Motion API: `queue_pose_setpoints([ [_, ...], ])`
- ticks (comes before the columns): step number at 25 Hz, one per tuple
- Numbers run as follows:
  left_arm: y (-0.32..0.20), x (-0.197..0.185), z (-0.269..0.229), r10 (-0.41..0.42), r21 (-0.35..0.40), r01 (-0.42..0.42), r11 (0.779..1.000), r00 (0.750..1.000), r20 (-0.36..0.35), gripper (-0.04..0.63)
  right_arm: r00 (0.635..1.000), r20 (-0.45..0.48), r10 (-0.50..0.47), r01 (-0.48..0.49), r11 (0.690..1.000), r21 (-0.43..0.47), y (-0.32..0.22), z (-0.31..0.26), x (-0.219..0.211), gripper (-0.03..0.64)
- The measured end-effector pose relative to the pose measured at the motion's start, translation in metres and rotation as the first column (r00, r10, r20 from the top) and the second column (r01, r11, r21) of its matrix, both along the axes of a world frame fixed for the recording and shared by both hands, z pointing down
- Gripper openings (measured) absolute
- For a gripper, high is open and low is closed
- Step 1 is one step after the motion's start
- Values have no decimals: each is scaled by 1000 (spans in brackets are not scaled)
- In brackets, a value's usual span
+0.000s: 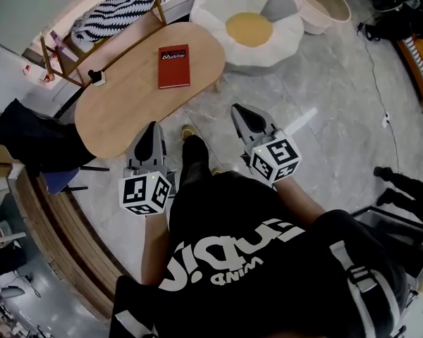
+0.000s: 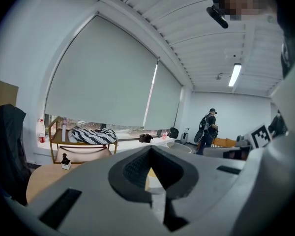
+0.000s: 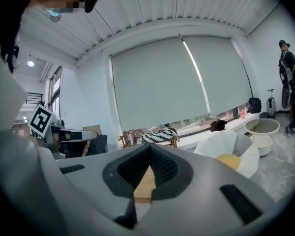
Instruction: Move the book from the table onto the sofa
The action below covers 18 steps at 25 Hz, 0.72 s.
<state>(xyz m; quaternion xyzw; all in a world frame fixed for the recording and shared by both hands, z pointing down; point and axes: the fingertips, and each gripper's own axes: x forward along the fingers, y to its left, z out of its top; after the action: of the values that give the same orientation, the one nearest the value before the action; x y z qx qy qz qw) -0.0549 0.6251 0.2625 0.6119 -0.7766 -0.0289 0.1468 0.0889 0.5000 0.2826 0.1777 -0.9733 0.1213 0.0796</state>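
The left gripper [image 1: 153,128] hangs just off the near edge of the wooden table [image 1: 123,101], its jaws pressed together on nothing. The red book [image 1: 173,66] lies flat toward the table's right end. The right gripper [image 1: 238,111], likewise closed and empty, is over the floor beyond that end.

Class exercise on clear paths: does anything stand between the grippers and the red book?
Nothing visible does: only bare table and floor separate the left gripper and right gripper from the book. A small black object stands off to the side.
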Motion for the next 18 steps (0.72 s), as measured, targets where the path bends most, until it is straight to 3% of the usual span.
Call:
queue_pose_setpoints([
  [18,-108,-100,18,21,-17,-22,1000,999,-39,6,998,-56,-16,15,1000,-18,-96,17,-102,0],
])
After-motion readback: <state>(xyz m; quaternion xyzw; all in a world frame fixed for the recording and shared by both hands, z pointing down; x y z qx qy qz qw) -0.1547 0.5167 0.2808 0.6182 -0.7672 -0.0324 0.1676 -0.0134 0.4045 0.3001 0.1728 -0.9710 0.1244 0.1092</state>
